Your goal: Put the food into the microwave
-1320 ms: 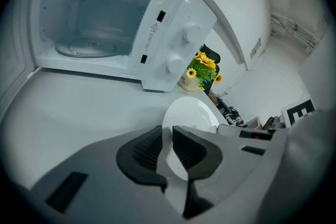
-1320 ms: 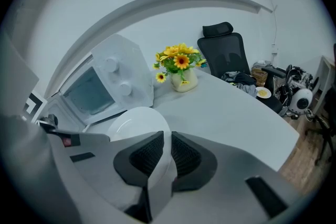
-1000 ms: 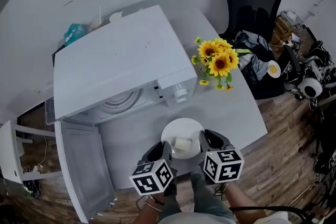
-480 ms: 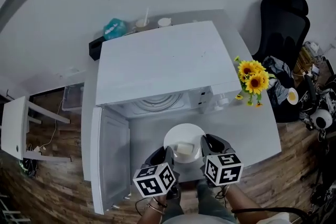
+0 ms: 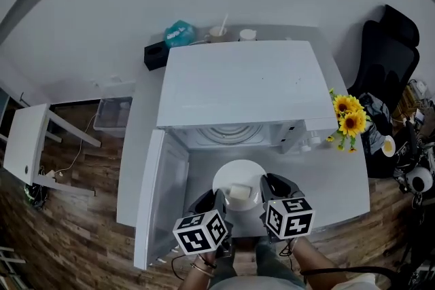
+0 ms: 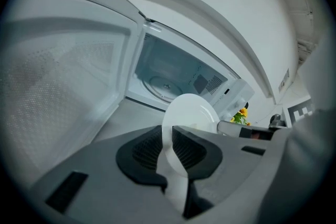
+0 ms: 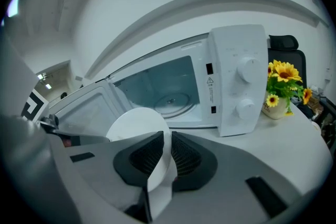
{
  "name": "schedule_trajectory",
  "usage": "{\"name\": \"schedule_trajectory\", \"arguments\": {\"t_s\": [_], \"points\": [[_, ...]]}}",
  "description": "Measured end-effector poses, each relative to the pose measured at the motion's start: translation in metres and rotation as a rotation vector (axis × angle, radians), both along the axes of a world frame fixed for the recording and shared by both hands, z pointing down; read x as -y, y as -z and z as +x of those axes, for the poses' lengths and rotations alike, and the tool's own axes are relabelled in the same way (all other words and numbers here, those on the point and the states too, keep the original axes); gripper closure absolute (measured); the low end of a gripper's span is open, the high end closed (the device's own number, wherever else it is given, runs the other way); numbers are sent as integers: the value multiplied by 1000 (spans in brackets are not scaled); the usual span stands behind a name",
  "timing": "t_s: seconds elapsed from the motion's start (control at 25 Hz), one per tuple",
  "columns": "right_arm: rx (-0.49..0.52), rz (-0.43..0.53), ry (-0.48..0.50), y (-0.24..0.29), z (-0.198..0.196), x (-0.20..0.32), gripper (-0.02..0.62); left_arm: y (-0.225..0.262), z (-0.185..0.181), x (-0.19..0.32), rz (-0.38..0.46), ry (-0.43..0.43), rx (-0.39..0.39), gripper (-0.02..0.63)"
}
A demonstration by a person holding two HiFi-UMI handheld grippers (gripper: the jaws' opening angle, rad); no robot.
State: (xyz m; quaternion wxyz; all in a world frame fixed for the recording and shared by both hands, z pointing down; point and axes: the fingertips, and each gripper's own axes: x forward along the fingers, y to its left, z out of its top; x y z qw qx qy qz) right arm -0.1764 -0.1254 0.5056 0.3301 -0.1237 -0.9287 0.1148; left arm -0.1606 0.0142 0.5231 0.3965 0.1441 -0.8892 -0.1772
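1. Microwave stands on the white table with its cavity open toward the person. The opening is low, so a plate brought in too high or too low could knock the top edge or the sill.
2. Its door hangs swung out on the left, near the left gripper. A sideways drift that way would bump it.
3. Plate is carried in front of the cavity, not yet inside. The left gripper's jaws are clamped on its left rim and the right gripper pinches the right rim. Both grips are thin edge pinches. If one hand leads or rolls more than the other, the plate could twist or slip free.
4. Food, a pale block, lies on the near half of the plate; what it is I cannot tell from here. Any tilt could slide it off.
5. Pose: both grippers sit side by side, slanted forward and down toward the cavity, marker cubes nearest the person.
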Motion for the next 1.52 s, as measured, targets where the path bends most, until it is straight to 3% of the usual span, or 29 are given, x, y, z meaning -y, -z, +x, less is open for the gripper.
{"name": "schedule_trajectory", "arguments": {"t_s": [0.36, 1.24, 1.52], "points": [[16, -6, 45, 6, -8, -19, 537, 7, -4, -19, -4, 58, 15, 543], [83, -56, -68, -26, -70, -11, 537, -24, -80, -13, -47, 45, 85, 543], [149, -32, -107, -18, -92, -8, 537, -16, -111, -11, -55, 46, 142, 543]]}}
